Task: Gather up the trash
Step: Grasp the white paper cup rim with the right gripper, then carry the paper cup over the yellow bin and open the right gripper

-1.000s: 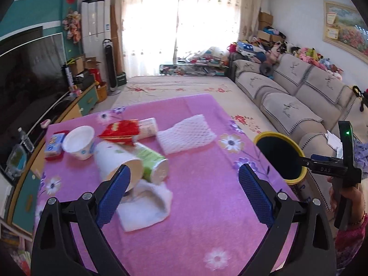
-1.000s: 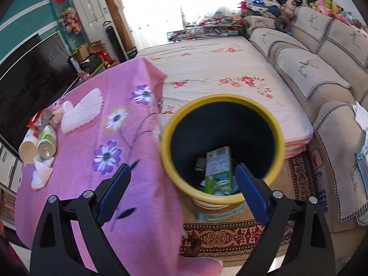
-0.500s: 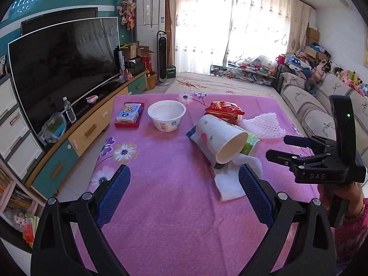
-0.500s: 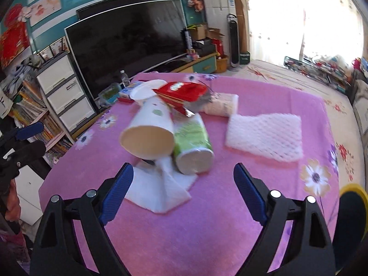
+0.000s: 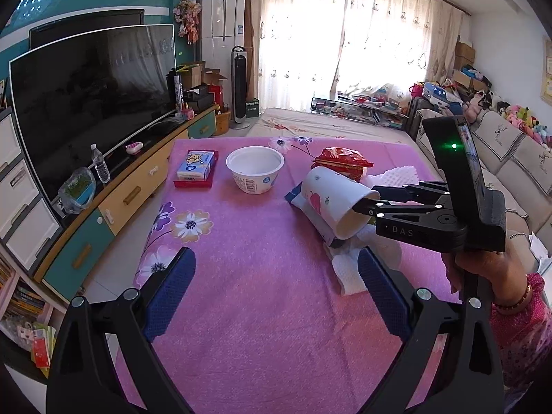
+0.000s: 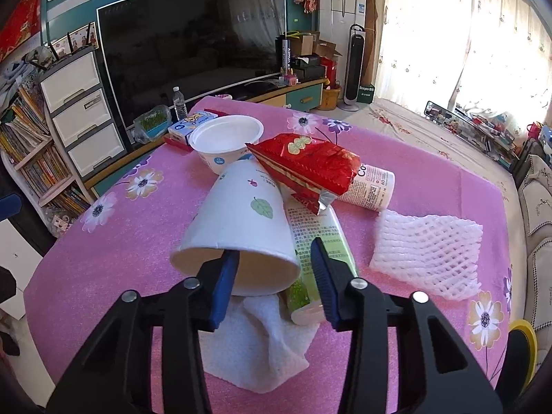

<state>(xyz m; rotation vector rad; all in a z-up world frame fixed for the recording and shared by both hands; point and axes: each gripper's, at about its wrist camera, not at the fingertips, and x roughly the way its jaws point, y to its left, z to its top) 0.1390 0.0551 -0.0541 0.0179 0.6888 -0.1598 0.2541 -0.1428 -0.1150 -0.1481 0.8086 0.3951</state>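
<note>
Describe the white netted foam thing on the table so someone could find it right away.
Start at the pink flowered tablecloth. Look on the sofa side of the trash pile, right of the green tube. The foam net sleeve lies flat and alone there, the only item with open diamond mesh.

Two cups (image 6: 238, 224) (paper), one bowl (image 6: 226, 141)

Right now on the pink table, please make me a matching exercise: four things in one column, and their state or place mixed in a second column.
1. paper cup
2. white bowl
3. red snack bag
4. foam net

A. standing upright, empty
B. lying flat, apart from the pile
C. on its side, rim between the jaws of the right gripper
D. resting on top of the pile

Pairs: 1-C, 2-A, 3-D, 4-B
</note>
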